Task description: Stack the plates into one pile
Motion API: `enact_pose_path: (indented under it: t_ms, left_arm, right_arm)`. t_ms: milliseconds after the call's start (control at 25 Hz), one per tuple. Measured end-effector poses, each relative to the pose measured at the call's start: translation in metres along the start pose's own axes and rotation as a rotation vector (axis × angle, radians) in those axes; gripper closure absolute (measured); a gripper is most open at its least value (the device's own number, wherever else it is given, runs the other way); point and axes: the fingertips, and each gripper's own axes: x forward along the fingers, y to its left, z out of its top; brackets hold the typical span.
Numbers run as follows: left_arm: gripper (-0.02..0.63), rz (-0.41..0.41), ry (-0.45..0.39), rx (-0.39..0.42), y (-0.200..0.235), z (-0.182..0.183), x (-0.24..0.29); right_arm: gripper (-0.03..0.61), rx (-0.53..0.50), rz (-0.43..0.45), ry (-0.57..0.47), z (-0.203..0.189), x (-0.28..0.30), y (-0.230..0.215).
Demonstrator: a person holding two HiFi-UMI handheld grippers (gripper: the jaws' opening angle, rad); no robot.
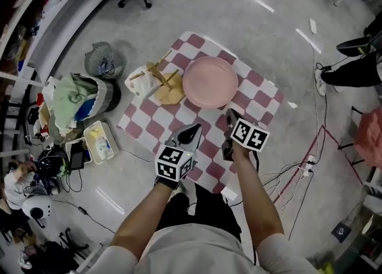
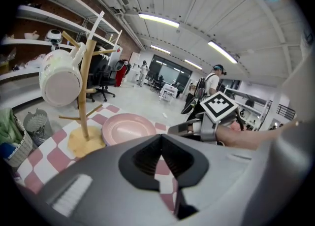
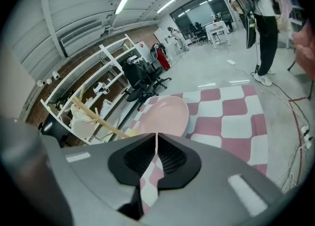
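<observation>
1. Both forearms reach fwd from the bottom of the head view, each w/ a gripper and its marker cube, side by side over the near part of the checked cloth (image 1: 258, 96).
2. Left gripper (image 1: 190, 134): jaws pressed together, nothing between them; the left gripper view shows only cloth through the slit.
3. Right gripper (image 1: 230, 117): jaws also together, a hairline gap at most, nothing held. It sits a bit further fwd than the left one.
4. Pink plate (image 1: 210, 82) lies on the far half of the cloth, rim up, apart from both grippers. Can't tell if it's one plate or several nested.
5. Wooden mug tree (image 1: 165, 80) stands upright just beside the plate's left edge, round base on the cloth.
6. White mug (image 1: 138, 82) hangs on a left-side branch, bottom facing the left gripper view.
7. Off the cloth to the left, on the grey floor: basket (image 1: 106, 96) w/ green fabric piled in it, and a clear plastic box (image 1: 100, 141) nearer the person.
8. Cables (image 1: 292, 177) trail over the floor at right.
</observation>
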Motion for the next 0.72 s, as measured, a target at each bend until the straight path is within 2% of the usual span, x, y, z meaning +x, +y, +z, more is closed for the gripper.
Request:
enact_pose_path:
  t_ms: [360,720]
  left_arm:
    - [0.607,-0.070,-0.052,0.038,-0.027,0.012,-0.077]
    - [0.607,-0.115,-0.144,0.069,-0.039,0.049,-0.174]
  right_arm:
    - [0.569,-0.116,0.030,-0.163,-0.019,-0.093,0.076]
    - [0.569,-0.272,0.066,-0.354,-0.021,-0.179,0.173]
